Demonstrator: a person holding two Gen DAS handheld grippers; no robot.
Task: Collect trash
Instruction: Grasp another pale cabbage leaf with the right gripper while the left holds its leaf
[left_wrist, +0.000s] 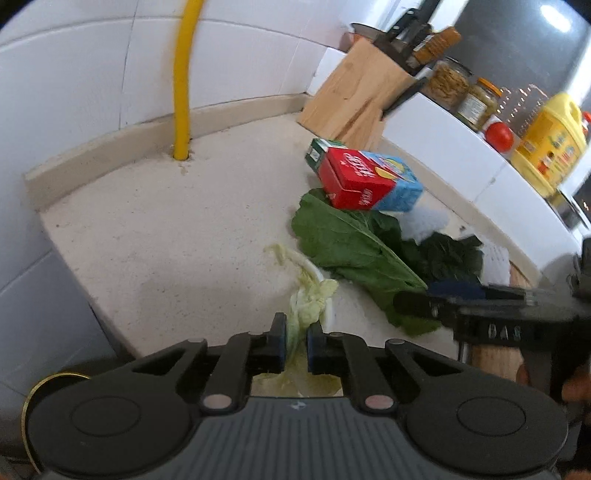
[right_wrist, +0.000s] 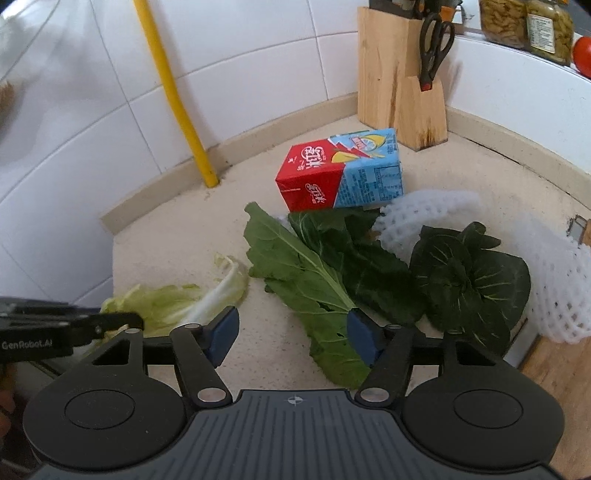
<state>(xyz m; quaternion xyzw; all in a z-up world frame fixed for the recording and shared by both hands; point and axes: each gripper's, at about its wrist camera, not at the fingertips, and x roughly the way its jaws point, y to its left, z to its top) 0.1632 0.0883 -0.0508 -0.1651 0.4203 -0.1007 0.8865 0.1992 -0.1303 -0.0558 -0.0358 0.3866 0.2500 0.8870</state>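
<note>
Left gripper (left_wrist: 296, 338) is pinching one pale cabbage leaf (left_wrist: 308, 295); right gripper (right_wrist: 291, 334), stamped "GenRobot.AI", is hovering spread over two green leaves (right_wrist: 306, 273), one drink carton (right_wrist: 340, 170).

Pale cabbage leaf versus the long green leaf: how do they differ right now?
The pale cabbage leaf is yellowish and crinkled, pinched in the shut left tool. The long green leaf is dark, smooth and flat, its end lying between the open right tool's pads, ungripped. Both are vegetable scraps on the counter.
</note>
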